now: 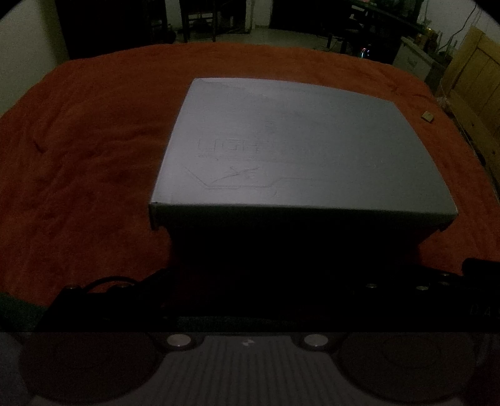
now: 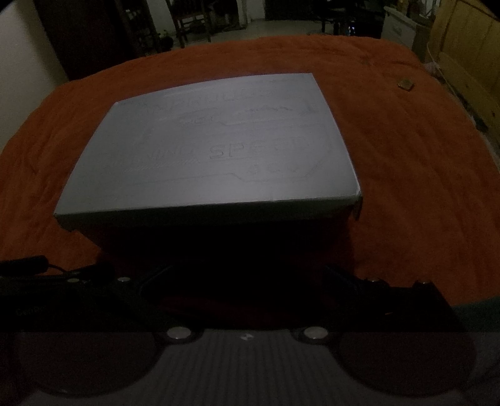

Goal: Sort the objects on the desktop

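A grey cardboard box (image 1: pixel 297 140) with its lid on sits on a surface draped in an orange-red plush cloth (image 1: pixel 87 150); whether a table or a bed lies under the cloth cannot be told. The lid overhangs the box walls, and its near flap corners stand slightly proud; faint embossed lettering and line art run across the lid, too dim to read in full. In the right wrist view the same box (image 2: pixel 212 150) fills the middle, its near wall lost in deep shadow.

Beyond the box and off to its right, well apart from it, a small tan square object (image 1: pixel 427 117) lies on the cloth near the far edge; the right wrist view shows it too (image 2: pixel 405 83), too small to identify.

The left tongs (image 1: pixel 250 281) sit just in front of the box's near wall; their fingers are swallowed by shadow, so I cannot tell whether they are spread or pressed together. The right tongs (image 2: pixel 247 281) are likewise before the near wall, dark against dark, and their state cannot be told either; a black cable (image 2: pixel 40 265) trails at their left side.

Behind the cloth, beyond the box, stand a dim room, a chair (image 2: pixel 190 22), and wooden panels (image 1: pixel 475 78) to the right.
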Available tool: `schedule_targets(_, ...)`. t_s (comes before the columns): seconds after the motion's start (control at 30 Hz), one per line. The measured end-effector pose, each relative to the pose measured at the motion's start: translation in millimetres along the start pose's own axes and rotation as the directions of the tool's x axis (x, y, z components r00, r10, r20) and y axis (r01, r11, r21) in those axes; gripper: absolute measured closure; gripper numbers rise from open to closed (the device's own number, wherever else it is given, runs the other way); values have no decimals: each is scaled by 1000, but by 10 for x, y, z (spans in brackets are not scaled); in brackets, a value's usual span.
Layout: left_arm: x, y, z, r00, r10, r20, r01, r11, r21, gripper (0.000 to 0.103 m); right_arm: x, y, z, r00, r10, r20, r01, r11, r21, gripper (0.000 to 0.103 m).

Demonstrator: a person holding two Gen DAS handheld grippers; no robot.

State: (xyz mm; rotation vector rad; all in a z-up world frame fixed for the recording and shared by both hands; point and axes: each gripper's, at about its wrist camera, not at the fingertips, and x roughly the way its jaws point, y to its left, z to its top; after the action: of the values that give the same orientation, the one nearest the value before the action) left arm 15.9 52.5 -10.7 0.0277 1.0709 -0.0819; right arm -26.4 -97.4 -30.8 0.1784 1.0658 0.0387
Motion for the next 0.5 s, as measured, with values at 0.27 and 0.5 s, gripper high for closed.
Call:
schedule_targets(0.27, 29, -2, 16, 1000, 11, -7, -11, 1000, 8, 1, -5, 47, -31, 1000, -15, 23, 15, 999, -36, 0)
schedule_targets(0.5, 31, 14, 15, 1000, 2, -8, -2, 1000, 2, 1, -11, 19, -23, 1000, 0, 13, 0, 1000, -24, 0)
